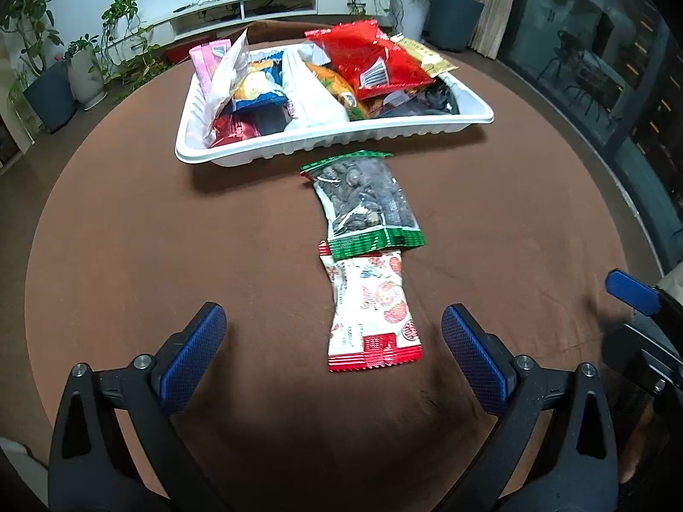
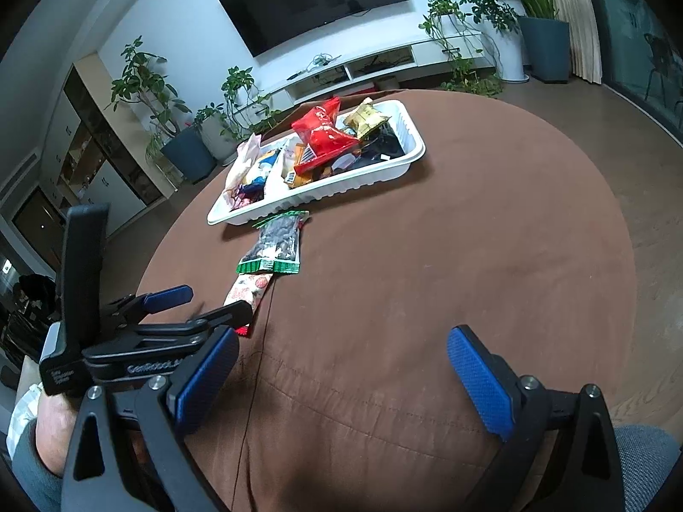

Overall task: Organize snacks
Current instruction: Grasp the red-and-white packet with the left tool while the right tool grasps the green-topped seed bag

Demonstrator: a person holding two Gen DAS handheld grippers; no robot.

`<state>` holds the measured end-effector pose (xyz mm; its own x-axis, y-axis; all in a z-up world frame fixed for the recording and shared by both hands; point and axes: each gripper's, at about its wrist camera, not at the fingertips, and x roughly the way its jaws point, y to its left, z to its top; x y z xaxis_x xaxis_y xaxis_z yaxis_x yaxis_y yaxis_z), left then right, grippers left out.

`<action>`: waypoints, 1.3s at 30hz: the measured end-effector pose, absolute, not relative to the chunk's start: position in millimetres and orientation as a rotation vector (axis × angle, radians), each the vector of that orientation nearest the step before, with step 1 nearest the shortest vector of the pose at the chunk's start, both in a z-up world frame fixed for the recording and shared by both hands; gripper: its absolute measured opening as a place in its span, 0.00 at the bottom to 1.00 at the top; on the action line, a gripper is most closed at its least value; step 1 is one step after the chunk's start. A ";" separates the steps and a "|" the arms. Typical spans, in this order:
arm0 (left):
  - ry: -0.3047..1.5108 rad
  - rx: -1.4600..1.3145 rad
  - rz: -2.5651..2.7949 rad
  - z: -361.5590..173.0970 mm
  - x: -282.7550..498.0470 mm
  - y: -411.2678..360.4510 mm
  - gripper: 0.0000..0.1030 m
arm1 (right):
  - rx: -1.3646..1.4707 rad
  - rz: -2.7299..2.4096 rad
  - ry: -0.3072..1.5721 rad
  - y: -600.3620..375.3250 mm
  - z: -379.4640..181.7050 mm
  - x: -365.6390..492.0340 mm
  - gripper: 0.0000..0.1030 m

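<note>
Left gripper (image 1: 333, 341) fingers spread wide, empty, w/ white-red snack packet (image 1: 372, 311) lying btwn them on brown table (image 1: 128, 234). Green-edged seed packet (image 1: 367, 202) overlaps its far end, just beside white tray (image 1: 333, 138) full of snacks. Right gripper (image 2: 341, 375) also spread, empty.

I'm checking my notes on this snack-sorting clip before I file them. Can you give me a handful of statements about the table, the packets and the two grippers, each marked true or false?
1. Two snack packets lie on the brown table outside the white tray. True.
2. The left gripper is shut on the strawberry-print packet. False: its jaws stand open, one on each side of the packet, not touching it.
3. The green-edged packet of dark seeds lies between the tray and the strawberry-print packet. True.
4. The white tray is empty. False: it is piled with packets, a red packet on top.
5. The right gripper holds a packet. False: it is open with nothing between its fingers.
</note>
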<state>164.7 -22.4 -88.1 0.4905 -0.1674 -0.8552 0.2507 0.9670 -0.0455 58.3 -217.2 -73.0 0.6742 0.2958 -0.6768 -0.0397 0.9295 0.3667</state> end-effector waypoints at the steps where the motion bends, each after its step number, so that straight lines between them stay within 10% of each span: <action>1: 1.034 0.093 -0.254 -89.6 166.4 -22.3 0.99 | 0.338 0.192 0.812 -217.2 -73.0 58.2 0.97; 17: 1.058 0.197 -0.326 -92.1 182.2 -38.8 0.36 | 0.300 0.180 0.798 -217.9 -72.2 56.3 0.97; 39: 1.003 0.026 -0.331 -89.7 102.1 32.8 0.31 | 0.136 0.280 0.909 -138.8 -63.3 159.1 0.96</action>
<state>102.1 32.8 -89.7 0.4921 -0.2610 -0.8305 0.2852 0.9497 -0.1295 159.1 -138.8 -63.3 0.5814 0.2963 -0.7577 -0.1820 0.9551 0.2338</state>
